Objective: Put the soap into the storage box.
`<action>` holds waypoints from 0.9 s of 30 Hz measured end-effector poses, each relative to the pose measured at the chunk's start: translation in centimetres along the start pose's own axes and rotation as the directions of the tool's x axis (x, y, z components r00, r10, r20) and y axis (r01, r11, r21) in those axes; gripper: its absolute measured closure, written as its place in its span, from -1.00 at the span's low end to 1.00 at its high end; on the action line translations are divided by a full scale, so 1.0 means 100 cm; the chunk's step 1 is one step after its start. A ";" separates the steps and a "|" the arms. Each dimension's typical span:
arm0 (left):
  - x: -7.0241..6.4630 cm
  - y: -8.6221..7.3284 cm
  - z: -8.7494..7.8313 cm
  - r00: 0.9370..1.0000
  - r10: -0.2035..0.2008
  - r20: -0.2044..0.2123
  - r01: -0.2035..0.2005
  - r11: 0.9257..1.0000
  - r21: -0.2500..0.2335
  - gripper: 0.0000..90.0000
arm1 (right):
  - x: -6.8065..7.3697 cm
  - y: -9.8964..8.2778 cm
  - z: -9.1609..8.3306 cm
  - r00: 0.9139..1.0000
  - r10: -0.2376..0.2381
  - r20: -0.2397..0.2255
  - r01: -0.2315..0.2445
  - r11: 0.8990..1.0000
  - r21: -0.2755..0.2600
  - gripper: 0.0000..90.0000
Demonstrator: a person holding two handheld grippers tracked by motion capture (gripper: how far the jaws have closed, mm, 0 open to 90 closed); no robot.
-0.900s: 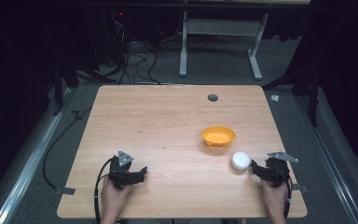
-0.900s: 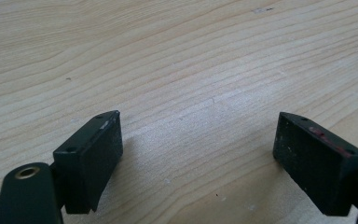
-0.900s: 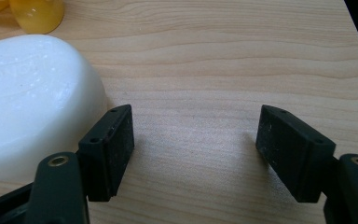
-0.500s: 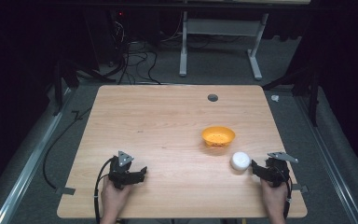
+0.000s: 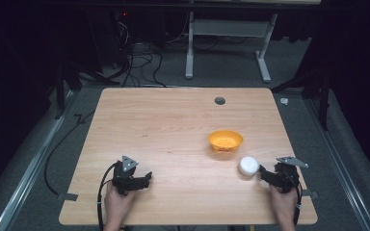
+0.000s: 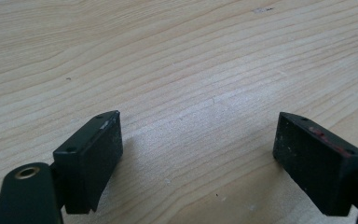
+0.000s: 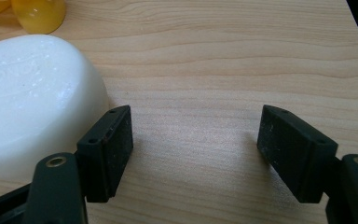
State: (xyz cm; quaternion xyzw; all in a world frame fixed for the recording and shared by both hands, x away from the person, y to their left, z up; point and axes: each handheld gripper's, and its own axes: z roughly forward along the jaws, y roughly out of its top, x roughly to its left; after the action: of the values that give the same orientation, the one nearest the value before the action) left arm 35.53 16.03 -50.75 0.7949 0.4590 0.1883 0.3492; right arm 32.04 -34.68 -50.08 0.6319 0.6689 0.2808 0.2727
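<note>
High view: soap not yet picked up, work barely begun.
Your right gripper sits just beside the white soap bar, near the orange bowl on the table; jaws apart w/ nothing between them. Left gripper rests well apart at the near-left edge, jaws also spread & empty. Grab + any move to the bowl are likely still ahead. Right gripper view adds what the high view can't: the soap lies outside the jaws, against the outer face of one finger, w/ embossed lettering on top.
</note>
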 end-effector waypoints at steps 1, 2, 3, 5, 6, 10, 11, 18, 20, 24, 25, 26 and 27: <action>0.000 0.000 0.000 1.000 0.000 0.000 0.000 1.000 0.000 -0.64 | 0.000 0.000 0.000 1.000 -0.001 -0.001 0.001 1.000 0.000 -0.40; 0.000 0.000 0.000 1.000 0.000 0.000 0.000 1.000 0.000 -0.64 | 0.000 0.000 0.000 1.000 -0.002 -0.001 0.002 1.000 0.001 -0.40; 0.000 0.000 0.000 1.000 0.000 0.000 0.000 1.000 0.000 -0.64 | 0.000 0.000 0.000 1.000 0.000 -0.003 0.000 1.000 0.002 -0.41; 0.000 0.000 0.000 1.000 0.000 0.000 0.000 1.000 0.000 -0.64 | 0.000 0.001 0.001 1.000 -0.005 -0.005 0.005 1.000 0.000 -0.43; 0.000 0.000 0.000 1.000 0.000 0.000 0.000 1.000 0.000 -0.64 | 0.000 0.001 0.001 1.000 -0.008 -0.006 0.008 1.000 0.000 -0.44; 0.000 0.000 0.000 1.000 -0.001 0.000 0.001 1.000 -0.002 -0.64 | 0.000 0.002 0.001 1.000 0.002 -0.010 -0.002 1.000 0.008 -0.41; 0.000 0.000 0.000 1.000 -0.001 0.000 0.001 1.000 -0.001 -0.64 | 0.000 0.003 0.000 1.000 0.008 -0.015 -0.008 1.000 0.015 -0.38; 0.000 0.000 0.000 1.000 -0.001 0.000 0.001 1.000 -0.002 -0.64 | -0.002 0.006 -0.006 0.999 0.029 -0.027 -0.029 1.000 -0.006 -0.37; 0.000 0.000 0.000 1.000 -0.001 0.000 0.001 1.000 -0.001 -0.64 | -0.002 0.007 -0.010 0.999 0.029 -0.032 -0.029 0.999 -0.017 -0.36; 0.000 0.000 0.000 1.000 -0.001 0.000 0.001 1.000 0.000 -0.64 | -0.002 0.006 -0.017 0.999 0.031 -0.043 -0.033 0.999 -0.033 -0.36; 0.000 0.000 0.000 1.000 0.000 0.000 0.000 1.000 0.000 -0.64 | -0.003 0.006 -0.019 0.998 0.032 -0.048 -0.034 0.999 -0.040 -0.36; 0.000 0.000 0.000 1.000 0.000 0.000 0.000 1.000 0.000 -0.64 | -0.003 0.006 -0.020 0.998 0.031 -0.049 -0.033 0.999 -0.041 -0.36; 0.000 0.000 0.000 1.000 0.000 0.000 0.000 1.000 0.000 -0.64 | -0.003 0.005 -0.021 0.998 0.032 -0.050 -0.034 0.998 -0.045 -0.36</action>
State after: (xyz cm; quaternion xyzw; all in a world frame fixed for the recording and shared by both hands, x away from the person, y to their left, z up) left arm 35.53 16.03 -50.75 0.7949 0.4590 0.1884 0.3493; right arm 30.88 -35.04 -48.20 0.6294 0.6583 0.3161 0.2657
